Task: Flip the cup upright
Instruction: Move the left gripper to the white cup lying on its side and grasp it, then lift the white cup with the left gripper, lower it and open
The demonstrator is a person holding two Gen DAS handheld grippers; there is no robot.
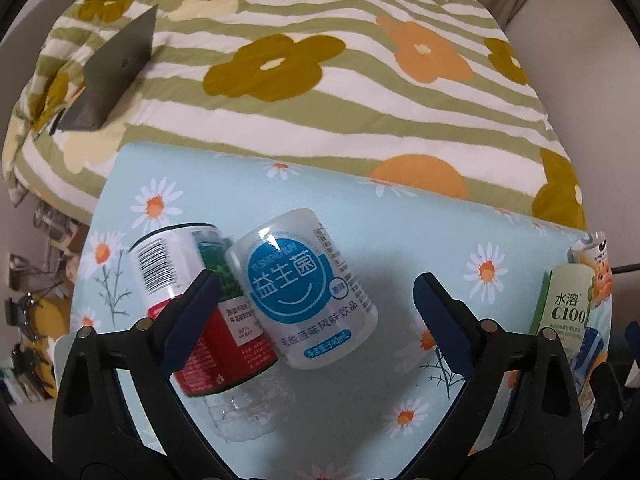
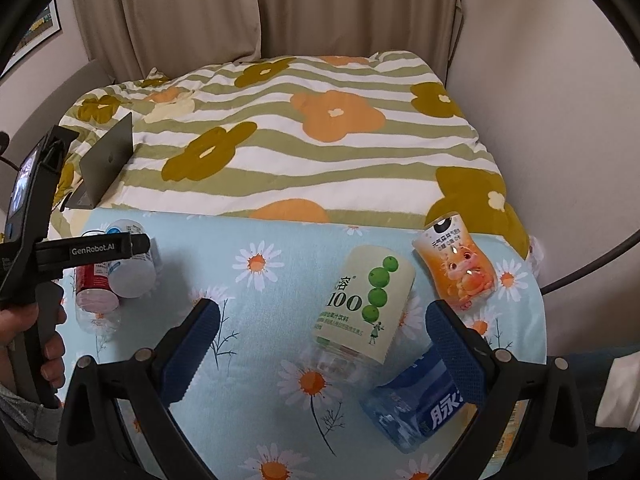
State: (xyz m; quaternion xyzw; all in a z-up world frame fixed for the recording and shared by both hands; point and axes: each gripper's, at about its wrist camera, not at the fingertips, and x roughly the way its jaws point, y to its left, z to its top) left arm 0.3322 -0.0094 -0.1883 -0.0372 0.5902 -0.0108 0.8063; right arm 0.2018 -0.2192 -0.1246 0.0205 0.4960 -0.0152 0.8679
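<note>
Nothing flipped upright yet, judging by the lie of things: white probiotic-drink bottle (image 1: pixel 306 290) on its side on the daisy-print cloth (image 1: pixel 392 240), touching the red-labelled bottle (image 1: pixel 208 320), between the spread fingers of the left gripper (image 1: pixel 316 312). Right gripper (image 2: pixel 320 344) likewise wide open, gripping nothing, above the green C100 bottle (image 2: pixel 366 304), blue bottle (image 2: pixel 416 404) and orange bottle (image 2: pixel 456 266), all lying down.

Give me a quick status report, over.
Both claws open, holding nothing. Left claw over the white bottle. Red-label bottle touching alongside it. Nothing upright yet.
</note>
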